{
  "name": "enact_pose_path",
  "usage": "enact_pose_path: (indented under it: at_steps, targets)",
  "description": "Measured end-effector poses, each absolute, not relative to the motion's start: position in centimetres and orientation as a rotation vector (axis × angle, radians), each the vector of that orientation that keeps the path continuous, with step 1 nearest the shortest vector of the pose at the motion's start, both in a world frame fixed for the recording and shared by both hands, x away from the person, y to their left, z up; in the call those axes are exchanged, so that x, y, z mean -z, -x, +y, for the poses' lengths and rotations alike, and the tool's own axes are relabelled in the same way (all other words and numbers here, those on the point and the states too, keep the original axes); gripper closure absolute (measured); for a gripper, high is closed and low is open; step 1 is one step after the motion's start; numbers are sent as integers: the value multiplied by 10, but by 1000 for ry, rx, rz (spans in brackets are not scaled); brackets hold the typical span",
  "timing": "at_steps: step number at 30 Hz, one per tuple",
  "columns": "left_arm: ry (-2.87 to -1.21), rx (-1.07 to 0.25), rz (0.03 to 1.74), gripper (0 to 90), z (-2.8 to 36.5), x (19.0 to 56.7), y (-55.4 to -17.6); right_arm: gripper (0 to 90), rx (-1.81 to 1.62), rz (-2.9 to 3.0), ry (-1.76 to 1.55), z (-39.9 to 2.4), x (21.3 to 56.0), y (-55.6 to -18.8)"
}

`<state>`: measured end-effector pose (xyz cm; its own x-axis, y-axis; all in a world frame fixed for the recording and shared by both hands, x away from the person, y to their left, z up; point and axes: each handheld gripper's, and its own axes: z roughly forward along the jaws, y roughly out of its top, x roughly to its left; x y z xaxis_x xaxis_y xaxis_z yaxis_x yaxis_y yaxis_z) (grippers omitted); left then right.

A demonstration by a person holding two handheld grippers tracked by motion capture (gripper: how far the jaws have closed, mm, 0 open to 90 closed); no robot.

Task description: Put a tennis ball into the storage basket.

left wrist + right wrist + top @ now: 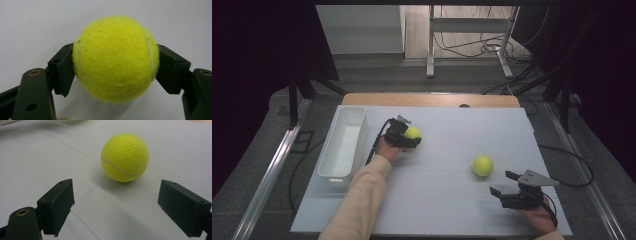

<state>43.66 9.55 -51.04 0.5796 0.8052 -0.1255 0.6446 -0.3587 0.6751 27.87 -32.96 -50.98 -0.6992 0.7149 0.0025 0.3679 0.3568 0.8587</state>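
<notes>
My left gripper [411, 139] is shut on a yellow tennis ball [413, 132] near the middle-left of the white board. In the left gripper view both black pads press the sides of that tennis ball [116, 58], my left gripper [116, 72] squeezing it. A second tennis ball [482, 165] rests on the board right of centre. My right gripper [504, 183] stands open a short way in front of it, near the front right corner. In the right gripper view that second ball [125, 157] lies beyond the jaws of my right gripper [125, 207], apart from both pads.
A white rectangular bin [344, 142] stands along the left edge of the board [447, 210], close to my left hand. Cables trail off the board at the right. Dark floor and a metal stand lie beyond the table's far edge.
</notes>
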Motion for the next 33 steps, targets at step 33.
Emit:
enact_pose_path:
  at_steps: [33]
  targets:
    - [-2017, -313, 1032, 260, 110, 480, -401, 143, -1281, 2240, -944, -329, 509, -278]
